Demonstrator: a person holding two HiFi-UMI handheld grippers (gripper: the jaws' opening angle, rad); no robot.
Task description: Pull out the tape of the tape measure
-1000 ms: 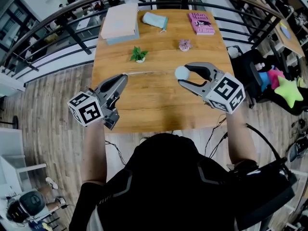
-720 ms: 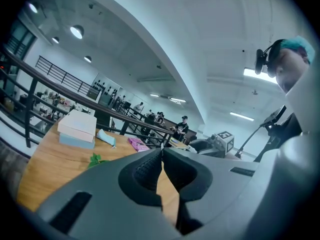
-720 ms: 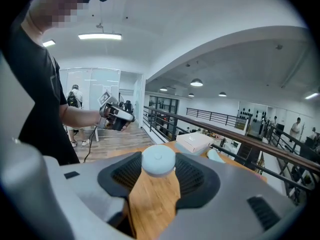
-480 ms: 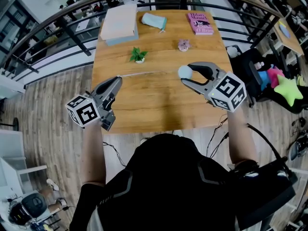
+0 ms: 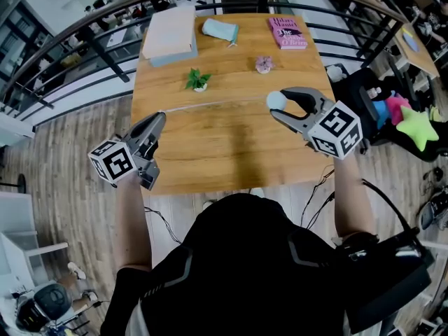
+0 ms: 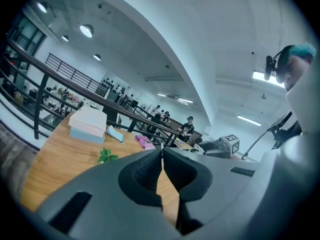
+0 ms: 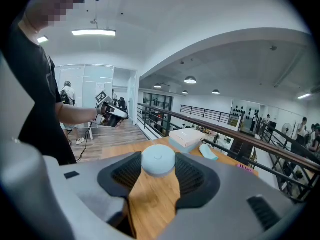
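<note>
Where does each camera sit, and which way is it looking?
Head view: on the person's head, facing steeply down at the table; both arms, the left gripper and the right gripper show.
Left gripper view: on the left gripper, facing across the table along its jaws, shut on the tape.
Right gripper view: on the right gripper, facing past the tape measure in its jaws toward the person's chest and left arm.
Shared: both gripper views show the white box.

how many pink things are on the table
2: a pink book at the far right corner of the table, and a small pinkish ornament just nearer than it. None seems hidden.
</note>
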